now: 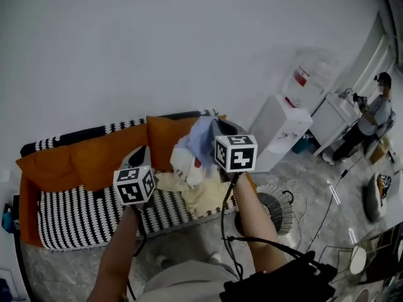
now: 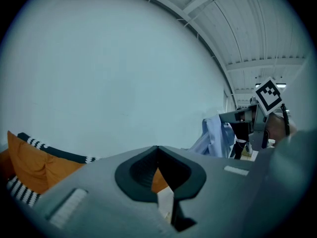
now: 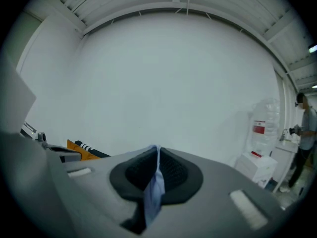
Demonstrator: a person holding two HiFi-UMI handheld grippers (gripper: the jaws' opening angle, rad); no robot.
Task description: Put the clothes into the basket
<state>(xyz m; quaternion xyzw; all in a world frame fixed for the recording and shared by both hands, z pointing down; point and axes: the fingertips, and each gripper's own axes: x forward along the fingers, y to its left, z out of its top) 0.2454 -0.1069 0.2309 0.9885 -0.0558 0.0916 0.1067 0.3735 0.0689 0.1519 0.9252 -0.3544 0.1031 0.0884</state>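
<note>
Both tools are clenched above the sofa (image 1: 82,206): right tool (image 1: 217,129) on a light-blue shirt (image 1: 200,140), left tool (image 1: 140,153) on a cream garment (image 1: 201,197). The basket (image 1: 277,209) stands rightward, nearer the right tool.

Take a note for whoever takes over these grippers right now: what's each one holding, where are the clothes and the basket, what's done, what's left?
Left gripper: shut on a white cloth.
Right gripper: shut on a blue shirt, which hangs from it.
More clothes lie on the sofa. The basket stands on the floor at the sofa's right end.
Done: two pieces gripped; none seen in the basket.
Left: carry both to the basket, release, then fetch the rest.
</note>
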